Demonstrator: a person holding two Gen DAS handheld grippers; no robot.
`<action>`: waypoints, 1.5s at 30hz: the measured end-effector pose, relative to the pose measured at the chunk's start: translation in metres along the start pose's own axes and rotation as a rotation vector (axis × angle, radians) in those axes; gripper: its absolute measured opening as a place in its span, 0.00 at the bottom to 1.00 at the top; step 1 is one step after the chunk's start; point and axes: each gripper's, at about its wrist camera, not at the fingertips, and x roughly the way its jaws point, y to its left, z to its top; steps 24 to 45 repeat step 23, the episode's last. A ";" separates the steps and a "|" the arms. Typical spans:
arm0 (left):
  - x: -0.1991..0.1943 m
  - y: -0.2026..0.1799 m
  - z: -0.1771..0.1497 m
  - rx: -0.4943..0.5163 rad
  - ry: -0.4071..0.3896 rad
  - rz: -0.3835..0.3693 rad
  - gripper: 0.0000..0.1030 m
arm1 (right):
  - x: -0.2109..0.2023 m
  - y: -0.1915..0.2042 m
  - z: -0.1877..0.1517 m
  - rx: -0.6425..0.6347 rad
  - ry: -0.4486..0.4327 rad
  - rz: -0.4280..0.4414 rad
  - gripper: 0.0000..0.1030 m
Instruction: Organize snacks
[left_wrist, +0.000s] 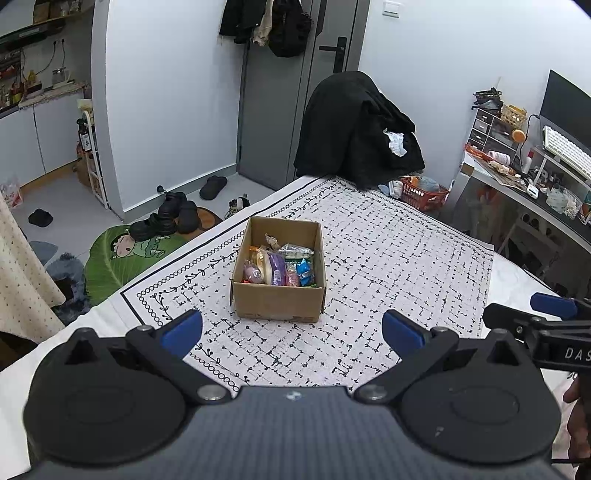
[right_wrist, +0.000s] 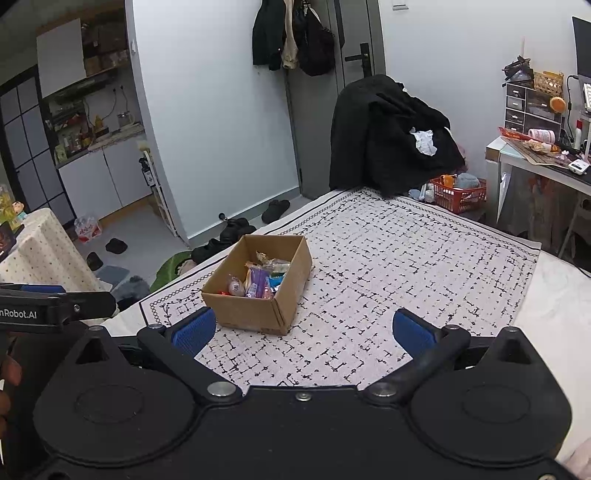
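- Left hand-held gripper (left_wrist: 291, 328) hovers above the near part of the patterned cloth (left_wrist: 388, 258), its blue pads (left_wrist: 183, 332) spread wide with nothing between them.
- Right hand-held gripper (right_wrist: 304, 330) hovers likewise, blue pads (right_wrist: 413, 332) spread wide and bare; in the left wrist view its tip (left_wrist: 552, 306) shows at 3 o'clock.
- Cardboard box (left_wrist: 277, 301) stands open on the cloth, ahead of both grippers and apart from them: at 12 o'clock from the left one, nearer 11 o'clock from the right one (right_wrist: 243, 308).
- Snack packets (left_wrist: 277, 267) lie bunched inside the box; a purple one (left_wrist: 277, 269), a blue one (left_wrist: 304, 271) and a pink one (left_wrist: 253, 274) can be told apart.
- Cloth around the box carries a black grid print with a looped border.
- Black garments (left_wrist: 358, 133) are heaped at the far edge of the cloth, at 12 o'clock beyond the box.
- Red basket (left_wrist: 424, 194) sits on the floor at 1 o'clock.
- Cluttered side desk (left_wrist: 517, 188) stands at 2 o'clock, well apart from the box.
- Dark shoes (left_wrist: 166, 218) rest on a green mat (left_wrist: 110, 266) at 10 o'clock.
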 end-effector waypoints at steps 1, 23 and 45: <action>0.001 -0.001 0.001 0.000 0.000 0.000 1.00 | 0.000 0.000 0.000 -0.003 0.000 0.002 1.00; 0.007 -0.002 -0.001 -0.006 0.004 -0.021 1.00 | 0.010 -0.002 0.000 -0.004 0.023 -0.008 1.00; 0.007 -0.002 -0.001 -0.006 0.004 -0.021 1.00 | 0.010 -0.002 0.000 -0.004 0.023 -0.008 1.00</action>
